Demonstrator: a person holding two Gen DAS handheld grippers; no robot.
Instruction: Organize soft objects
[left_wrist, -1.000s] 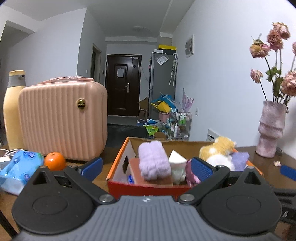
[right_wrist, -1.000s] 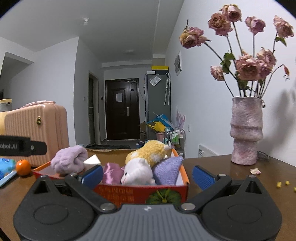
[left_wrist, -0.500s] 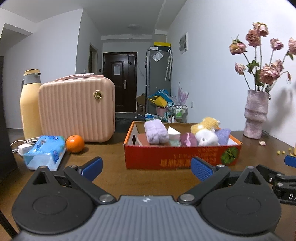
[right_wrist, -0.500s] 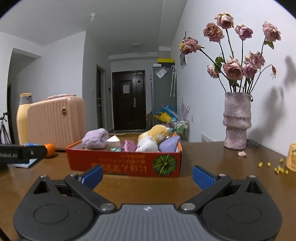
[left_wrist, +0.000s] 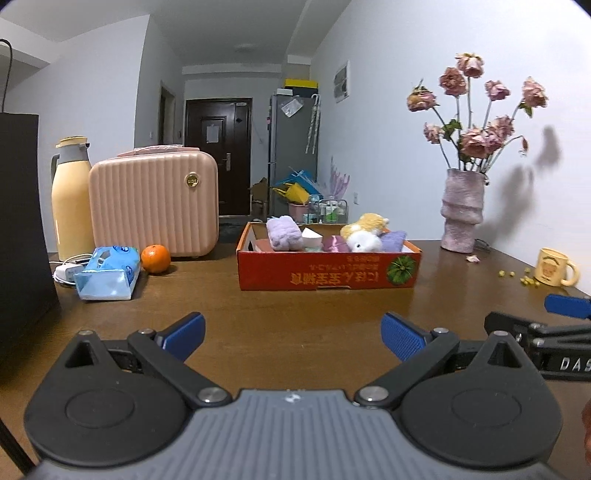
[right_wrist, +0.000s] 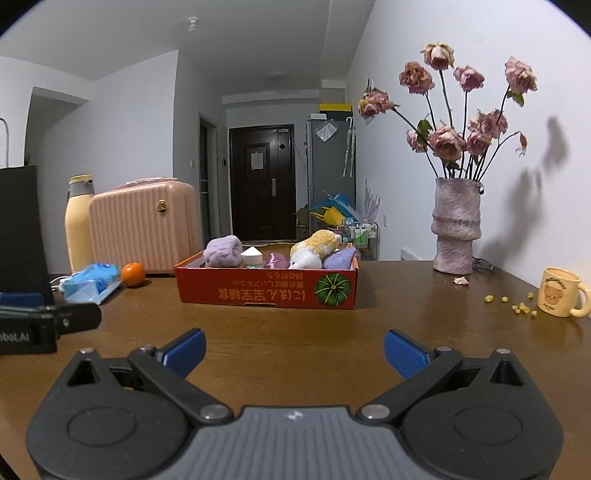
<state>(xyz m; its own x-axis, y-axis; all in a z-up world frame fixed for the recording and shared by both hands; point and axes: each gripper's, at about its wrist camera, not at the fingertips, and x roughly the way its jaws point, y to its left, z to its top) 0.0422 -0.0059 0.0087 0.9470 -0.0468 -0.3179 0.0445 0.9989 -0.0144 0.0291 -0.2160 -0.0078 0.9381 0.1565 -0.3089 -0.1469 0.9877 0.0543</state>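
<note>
An orange cardboard box (left_wrist: 328, 271) (right_wrist: 266, 286) stands mid-table and holds soft things: a lilac rolled towel (left_wrist: 282, 232) (right_wrist: 222, 252), a white and yellow plush toy (left_wrist: 364, 232) (right_wrist: 314, 249), a purple cloth (left_wrist: 393, 240) (right_wrist: 340, 258) and a pink cloth (left_wrist: 334, 243) (right_wrist: 277, 261). My left gripper (left_wrist: 293, 334) is open and empty, well short of the box. My right gripper (right_wrist: 294, 350) is open and empty too, level with the left one, also back from the box.
A pink case (left_wrist: 153, 208), a yellow flask (left_wrist: 70, 206), a blue tissue pack (left_wrist: 107, 273) and an orange (left_wrist: 155, 258) sit left. A black bag (left_wrist: 22, 229) stands at far left. A vase of dried roses (right_wrist: 456, 225), a yellow mug (right_wrist: 559, 297) and scattered yellow bits (right_wrist: 517, 304) are right.
Both grippers have pulled back from the box toward the near table edge; the box now looks smaller and farther. Both stay open and empty.
</note>
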